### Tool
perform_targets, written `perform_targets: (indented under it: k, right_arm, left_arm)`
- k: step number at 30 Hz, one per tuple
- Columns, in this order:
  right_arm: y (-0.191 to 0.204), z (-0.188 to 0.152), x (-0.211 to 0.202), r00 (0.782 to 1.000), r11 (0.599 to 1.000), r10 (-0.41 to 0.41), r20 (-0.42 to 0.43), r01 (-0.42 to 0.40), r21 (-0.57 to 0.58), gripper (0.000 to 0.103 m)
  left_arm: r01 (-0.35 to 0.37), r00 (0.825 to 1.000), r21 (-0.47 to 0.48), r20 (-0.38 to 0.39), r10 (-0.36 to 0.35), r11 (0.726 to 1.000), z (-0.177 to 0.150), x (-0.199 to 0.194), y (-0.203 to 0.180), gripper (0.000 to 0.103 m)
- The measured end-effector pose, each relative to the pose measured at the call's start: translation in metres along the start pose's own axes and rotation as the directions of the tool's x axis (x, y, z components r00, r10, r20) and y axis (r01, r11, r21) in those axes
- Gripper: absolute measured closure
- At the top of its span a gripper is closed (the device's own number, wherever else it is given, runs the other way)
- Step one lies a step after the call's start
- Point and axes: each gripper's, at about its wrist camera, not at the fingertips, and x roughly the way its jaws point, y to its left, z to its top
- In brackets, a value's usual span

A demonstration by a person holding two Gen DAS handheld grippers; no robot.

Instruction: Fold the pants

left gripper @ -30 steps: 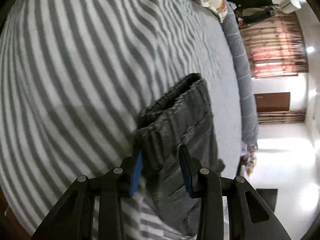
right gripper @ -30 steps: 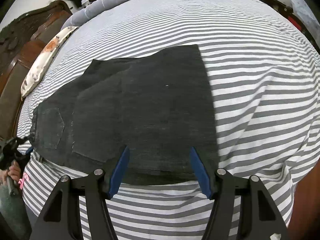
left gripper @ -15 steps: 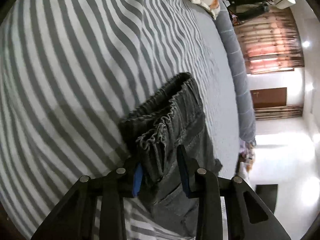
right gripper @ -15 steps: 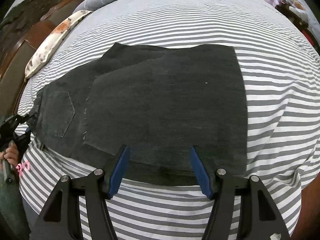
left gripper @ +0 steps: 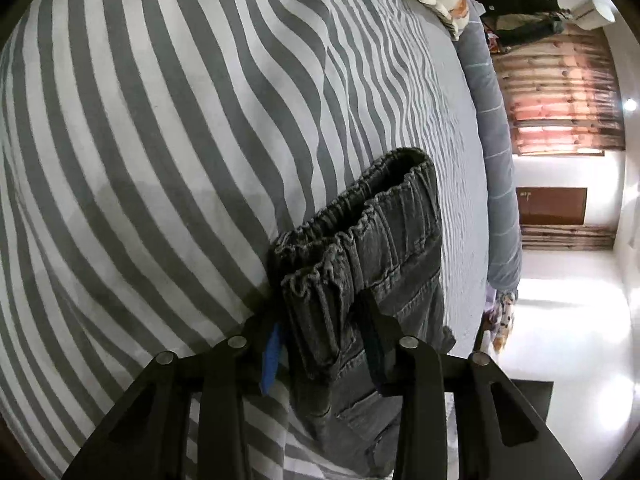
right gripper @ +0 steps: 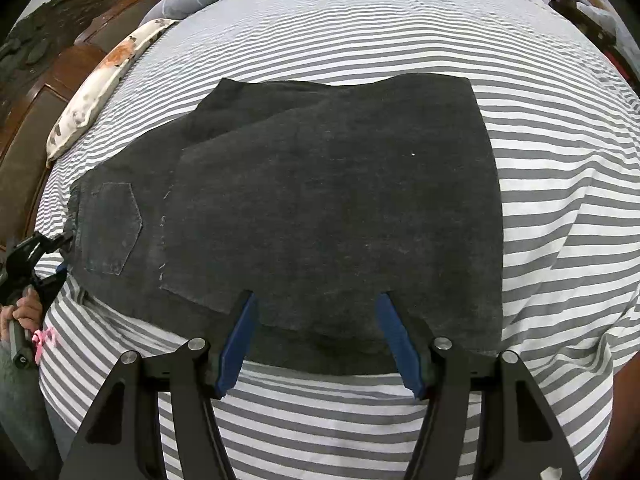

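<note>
My left gripper (left gripper: 320,344) has clamped the pants (right gripper: 320,200) waistband and lifted it. My right gripper (right gripper: 316,336) hangs open over the folded legs, so the next fold can start.

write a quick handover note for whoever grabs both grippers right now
Left gripper: shut on the pants' waistband, bunching it.
Right gripper: open, over the near edge of the pants, holding nothing.
Pants lie flat on the striped bed, legs already folded back over toward the back pocket.
Left to do: carry the waistband end across the folded legs, release, smooth.
</note>
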Motion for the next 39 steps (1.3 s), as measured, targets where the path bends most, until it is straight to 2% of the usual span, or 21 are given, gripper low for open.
perform_targets:
  k: [5, 8, 9, 11, 13, 18, 24, 27, 31, 36, 39]
  right_arm:
    - [0.005, 0.003, 0.007, 1.0, 1.0, 0.009, -0.01, -0.009, 0.01, 0.043]
    - [0.008, 0.004, 0.01, 1.0, 1.0, 0.008, -0.016, -0.008, -0.004, 0.043]
    - [0.009, 0.004, 0.011, 1.0, 1.0, 0.007, -0.018, -0.007, -0.007, 0.043]
    - [0.01, 0.004, 0.013, 1.0, 1.0, 0.015, -0.021, -0.015, -0.002, 0.043]
    - [0.01, 0.005, 0.013, 1.0, 1.0, 0.02, -0.02, -0.02, 0.0, 0.043]
    - [0.006, 0.006, 0.01, 0.999, 0.999, 0.039, -0.007, -0.039, 0.013, 0.043]
    - [-0.009, 0.005, 0.0, 0.997, 0.996, 0.075, 0.027, -0.076, 0.052, 0.043]
    - [-0.018, 0.004, -0.004, 0.995, 0.993, 0.09, 0.039, -0.093, 0.077, 0.043]
    - [-0.033, 0.003, -0.011, 0.992, 0.987, 0.109, 0.065, -0.115, 0.113, 0.043]
    - [-0.058, 0.002, -0.021, 0.986, 0.974, 0.132, 0.103, -0.148, 0.17, 0.042]
    - [-0.074, 0.001, -0.026, 0.982, 0.964, 0.143, 0.127, -0.167, 0.208, 0.042]
  left_arm:
    - [-0.001, 1.0, -0.006, 0.01, 0.001, 1.0, 0.002, 0.002, -0.004, 0.052]
    - [-0.016, 1.0, 0.026, 0.015, 0.015, 1.0, 0.001, 0.003, -0.01, 0.051]
    - [-0.024, 1.0, 0.034, 0.021, 0.023, 0.999, 0.0, 0.003, -0.012, 0.054]
    - [-0.039, 0.999, 0.045, 0.035, 0.038, 0.998, -0.002, 0.0, -0.014, 0.069]
    - [-0.038, 0.998, 0.042, 0.043, 0.036, 0.998, -0.004, -0.003, -0.014, 0.074]
    - [-0.107, 0.988, 0.092, 0.119, 0.096, 0.99, -0.02, -0.017, -0.036, 0.077]
    - [-0.158, 0.976, 0.157, 0.172, 0.13, 0.975, -0.038, -0.032, -0.071, 0.077]
    - [-0.166, 0.974, 0.233, 0.19, 0.122, 0.958, -0.053, -0.037, -0.1, 0.078]
    - [-0.143, 0.982, 0.378, 0.168, 0.084, 0.915, -0.085, -0.035, -0.149, 0.079]
    - [-0.062, 0.997, 0.526, 0.076, 0.026, 0.848, -0.131, -0.015, -0.21, 0.079]
    - [0.008, 1.0, 0.6, -0.015, 0.001, 0.8, -0.167, 0.009, -0.242, 0.079]
